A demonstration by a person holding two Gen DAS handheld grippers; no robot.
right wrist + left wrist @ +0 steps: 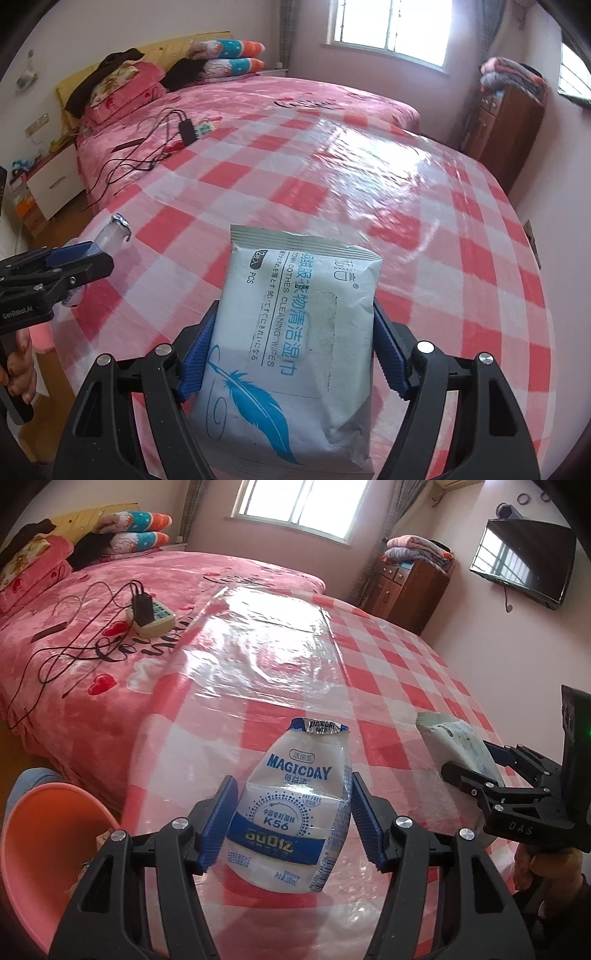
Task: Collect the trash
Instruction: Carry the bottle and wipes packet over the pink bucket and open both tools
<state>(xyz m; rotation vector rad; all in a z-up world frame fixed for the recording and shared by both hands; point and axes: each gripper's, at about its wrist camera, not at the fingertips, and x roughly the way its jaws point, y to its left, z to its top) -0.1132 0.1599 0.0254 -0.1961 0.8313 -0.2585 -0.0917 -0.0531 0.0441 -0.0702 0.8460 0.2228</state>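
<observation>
Left wrist view: the left gripper point(291, 823) pinched a squashed MAGICDAY bottle point(295, 812) by its sides, above the near part of the red-checked table point(388, 672). The label read "FAT-FREE" and "K56". Only this view showed an orange basin point(51, 849) past the table's near-left edge and a wall television point(524, 563) well beyond the table's far right. The right gripper point(480, 764) stood right of the bottle, pressing a pale packet.

Right wrist view: the right gripper point(291, 354) pinched a wipes packet point(291, 350) by its sides, over the table's near part; it read "CLOTHES CLEANING WIPES" and "OPEN". Beyond it the tabletop lay bare to its far edge. The left gripper point(79, 264) held the bottle at the table's left edge.
</observation>
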